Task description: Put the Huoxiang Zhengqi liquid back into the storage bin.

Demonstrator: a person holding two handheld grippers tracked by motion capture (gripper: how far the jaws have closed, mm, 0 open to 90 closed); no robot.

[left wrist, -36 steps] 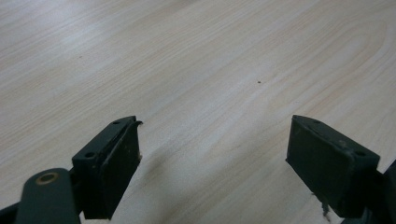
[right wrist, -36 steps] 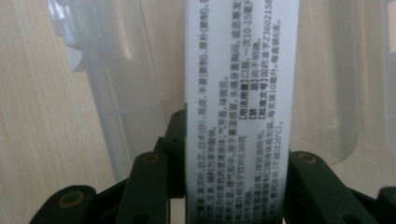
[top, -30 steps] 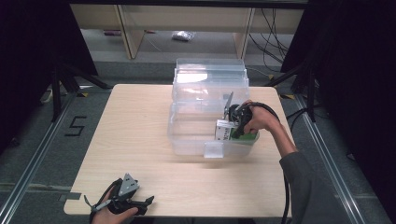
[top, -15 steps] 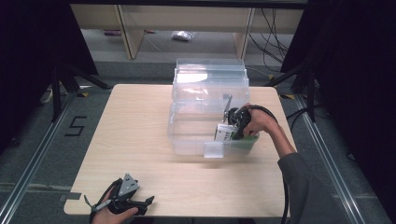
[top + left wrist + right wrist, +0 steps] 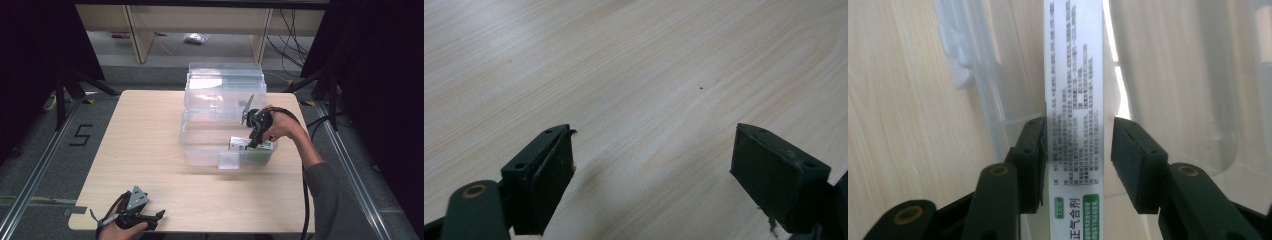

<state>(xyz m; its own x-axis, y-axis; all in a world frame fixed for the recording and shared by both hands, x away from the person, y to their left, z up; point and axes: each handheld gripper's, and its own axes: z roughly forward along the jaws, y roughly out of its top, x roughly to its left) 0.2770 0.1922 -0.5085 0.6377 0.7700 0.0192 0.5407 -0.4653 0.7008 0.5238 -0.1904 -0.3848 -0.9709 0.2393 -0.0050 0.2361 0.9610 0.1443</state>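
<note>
High view: right gripper (image 5: 254,131) down inside clear bin (image 5: 210,150), at white/green box (image 5: 245,146) in near-right corner.

Left gripper view: left gripper (image 5: 651,175) open, empty, idle.

Right gripper view: jaws straddling box, slight gap one side, prob. letting go or about to grip; placement looks nearly done.

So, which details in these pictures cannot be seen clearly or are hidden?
- White and green box, high view: its far end is covered by the right gripper and hand; the print is too small.
- Same box, right gripper view: both ends are cut off by the frame edges; whether the jaws still touch it is unclear.
- Clear plastic bin, high view: glare hides part of its inside.
- Left gripper, high view: the bottom edge cuts off its hand.
</note>
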